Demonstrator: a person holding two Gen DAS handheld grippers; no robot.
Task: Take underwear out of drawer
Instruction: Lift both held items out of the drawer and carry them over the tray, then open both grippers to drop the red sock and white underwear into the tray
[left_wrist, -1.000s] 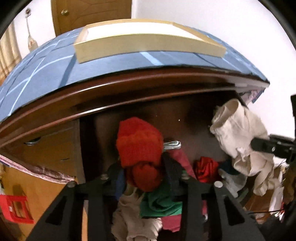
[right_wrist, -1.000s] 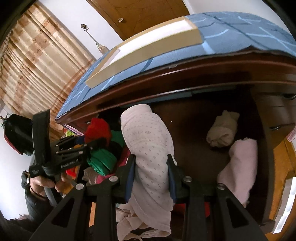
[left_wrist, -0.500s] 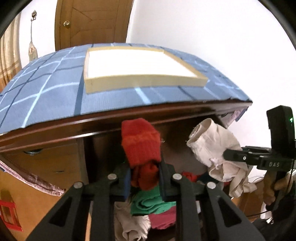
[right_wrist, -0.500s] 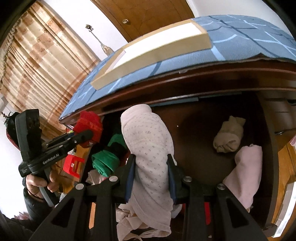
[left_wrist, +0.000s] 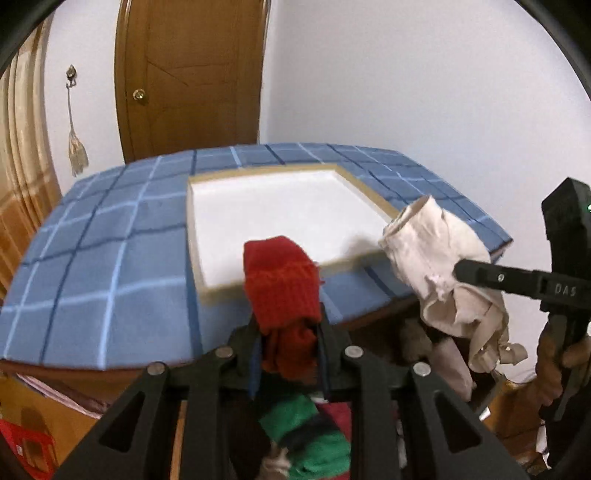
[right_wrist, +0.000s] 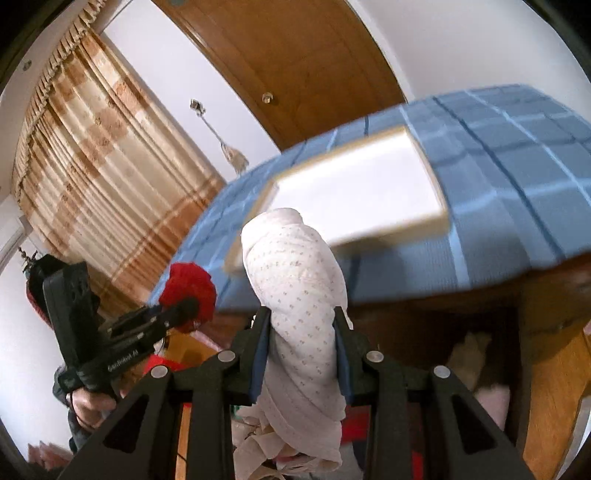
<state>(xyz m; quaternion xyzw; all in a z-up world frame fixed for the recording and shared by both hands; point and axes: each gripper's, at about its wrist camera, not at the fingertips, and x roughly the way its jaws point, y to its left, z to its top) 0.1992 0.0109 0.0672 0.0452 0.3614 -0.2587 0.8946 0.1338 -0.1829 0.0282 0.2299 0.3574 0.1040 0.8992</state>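
My left gripper (left_wrist: 286, 332) is shut on a rolled red knit garment (left_wrist: 280, 284), held above the open drawer (left_wrist: 373, 332). My right gripper (right_wrist: 301, 332) is shut on a rolled white dotted garment (right_wrist: 295, 280), whose loose end hangs below the fingers. In the left wrist view that white garment (left_wrist: 439, 258) shows at the right, pinched by the other gripper. In the right wrist view the red garment (right_wrist: 190, 288) shows at the left in the other gripper. Both bundles hang level with the front edge of the blue checked tabletop (left_wrist: 110, 258).
A shallow white tray (left_wrist: 280, 206) with a pale wooden rim lies on the blue cloth. In the drawer lie green (left_wrist: 310, 439), red and pink clothes (right_wrist: 491, 398). A wooden door (left_wrist: 192, 74) and a curtain (right_wrist: 103, 177) stand behind. A hand (right_wrist: 88, 402) grips the left tool.
Both grippers have risen out of the drawer with their garments, so the tabletop and tray now show from above. The clothes left in the drawer have dropped low in both views.
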